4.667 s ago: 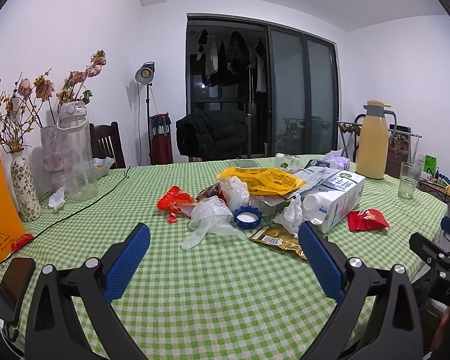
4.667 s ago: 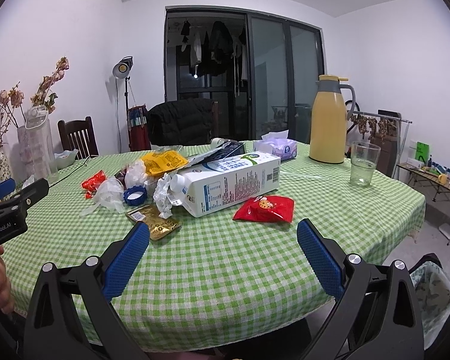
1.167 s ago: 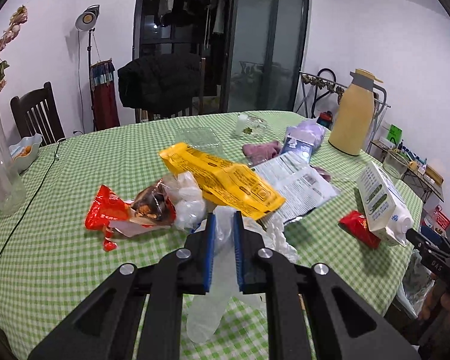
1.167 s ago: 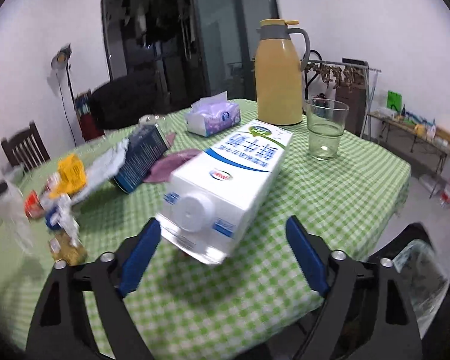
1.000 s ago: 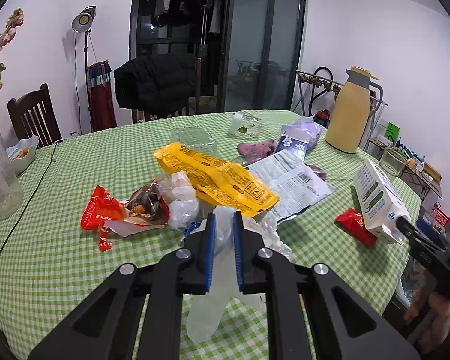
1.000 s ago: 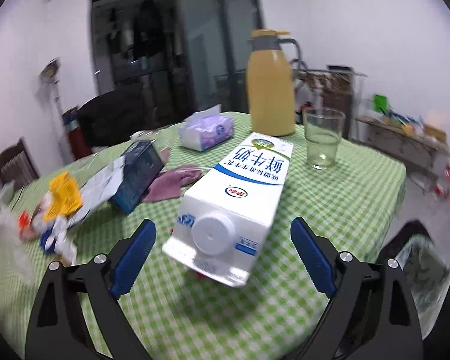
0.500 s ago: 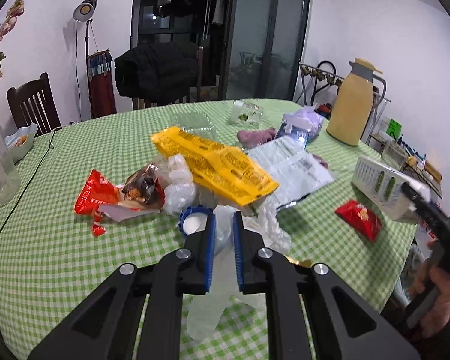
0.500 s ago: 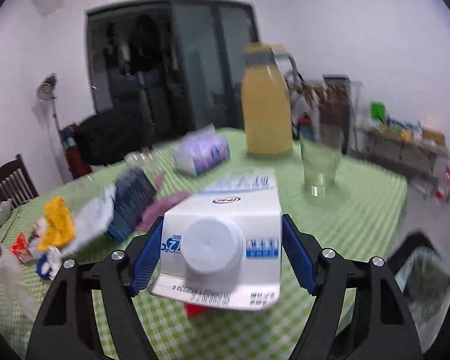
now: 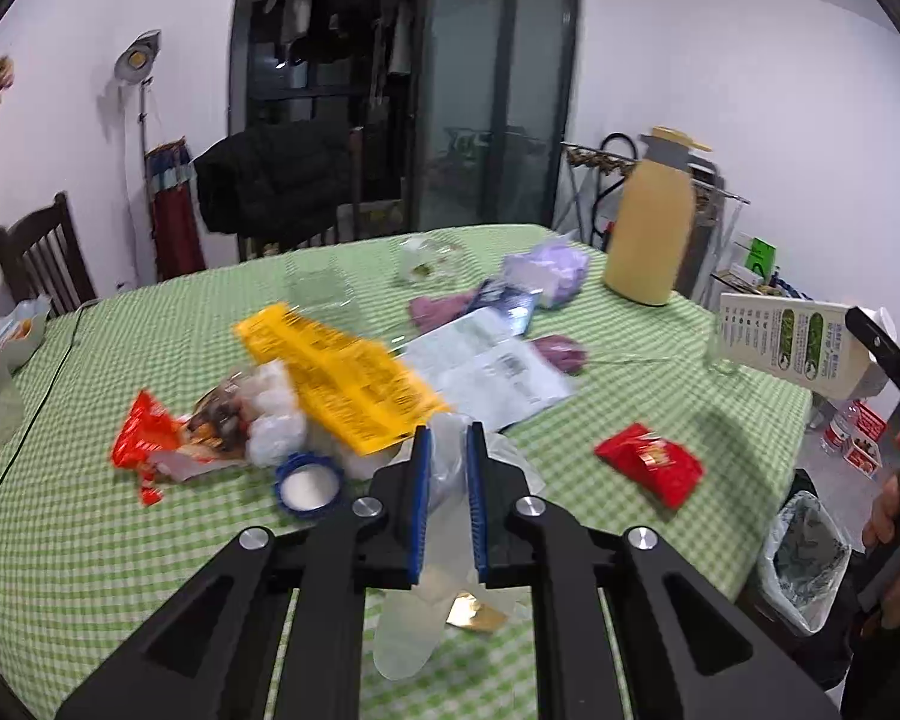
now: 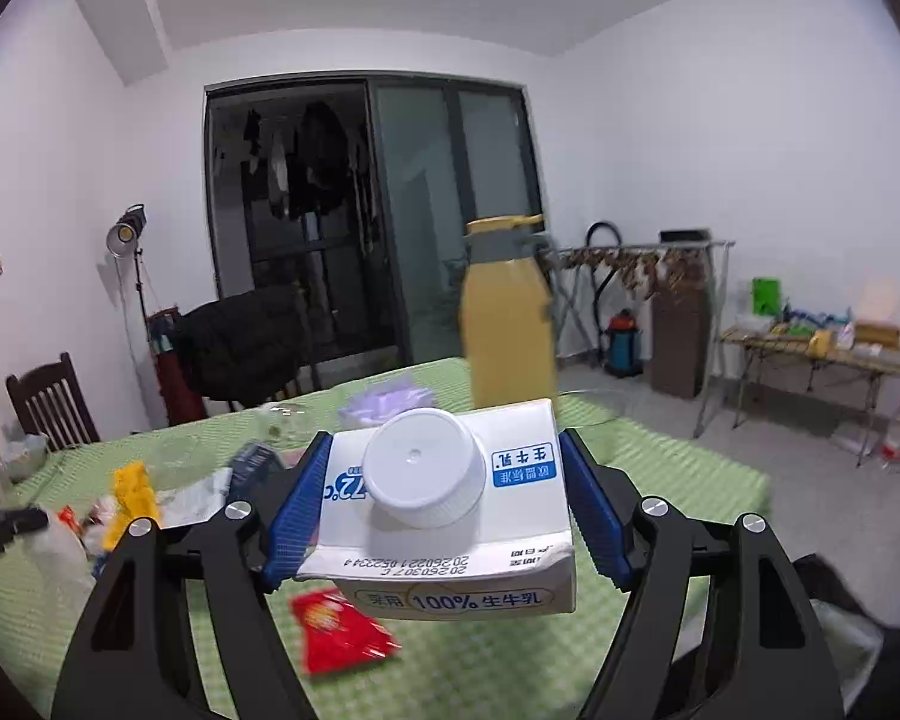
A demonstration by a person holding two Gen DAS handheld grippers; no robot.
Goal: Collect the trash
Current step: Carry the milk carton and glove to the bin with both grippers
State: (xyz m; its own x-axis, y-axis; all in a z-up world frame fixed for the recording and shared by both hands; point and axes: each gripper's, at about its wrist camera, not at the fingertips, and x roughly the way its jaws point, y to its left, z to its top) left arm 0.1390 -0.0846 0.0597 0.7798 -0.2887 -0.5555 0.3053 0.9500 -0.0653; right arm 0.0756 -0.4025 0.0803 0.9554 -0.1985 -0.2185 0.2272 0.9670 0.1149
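The right gripper (image 10: pixel 444 516) clamps the stiff, probably light carton (image 10: pixel 450 522) by its sides above the table (image 9: pixel 90 540), while the left gripper (image 9: pixel 447 504) pinches a soft, limp glove (image 9: pixel 414 630).

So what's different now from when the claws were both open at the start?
The right claw has just been closing and now squeezes the milk carton, lifted off the table. The left claw has shut on the clear plastic glove and raised it. The yellow wrapper, red packet, blue lid and thermos stayed on the table.
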